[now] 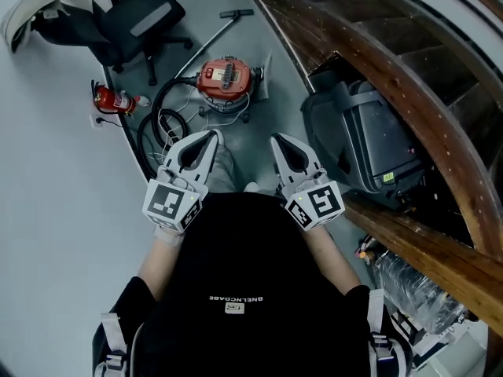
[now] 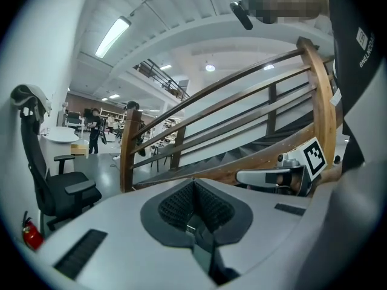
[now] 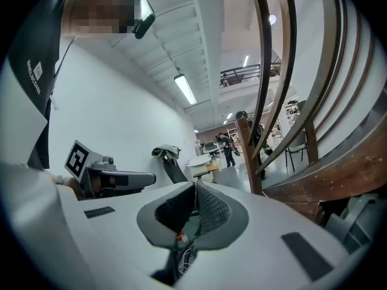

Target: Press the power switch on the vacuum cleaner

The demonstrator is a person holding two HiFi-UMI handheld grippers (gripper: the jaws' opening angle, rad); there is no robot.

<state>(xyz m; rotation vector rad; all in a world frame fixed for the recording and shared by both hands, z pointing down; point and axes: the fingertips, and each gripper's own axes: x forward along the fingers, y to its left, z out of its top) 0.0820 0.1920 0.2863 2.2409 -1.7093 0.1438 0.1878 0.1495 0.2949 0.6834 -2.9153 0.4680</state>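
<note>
The red vacuum cleaner stands on the grey floor ahead of me, with a black panel on its top. A black hose loops off its left side, and a wand lies beyond it. My left gripper and right gripper are held side by side at waist height, short of the vacuum and not touching it. Both are shut and hold nothing. In the left gripper view the jaws meet at the tip. The right gripper also shows its jaws closed together.
A red fire extinguisher and a coiled cable lie left of the vacuum. A black office chair stands behind. A curved wooden stair rail runs along the right, with a dark grey bin beneath it.
</note>
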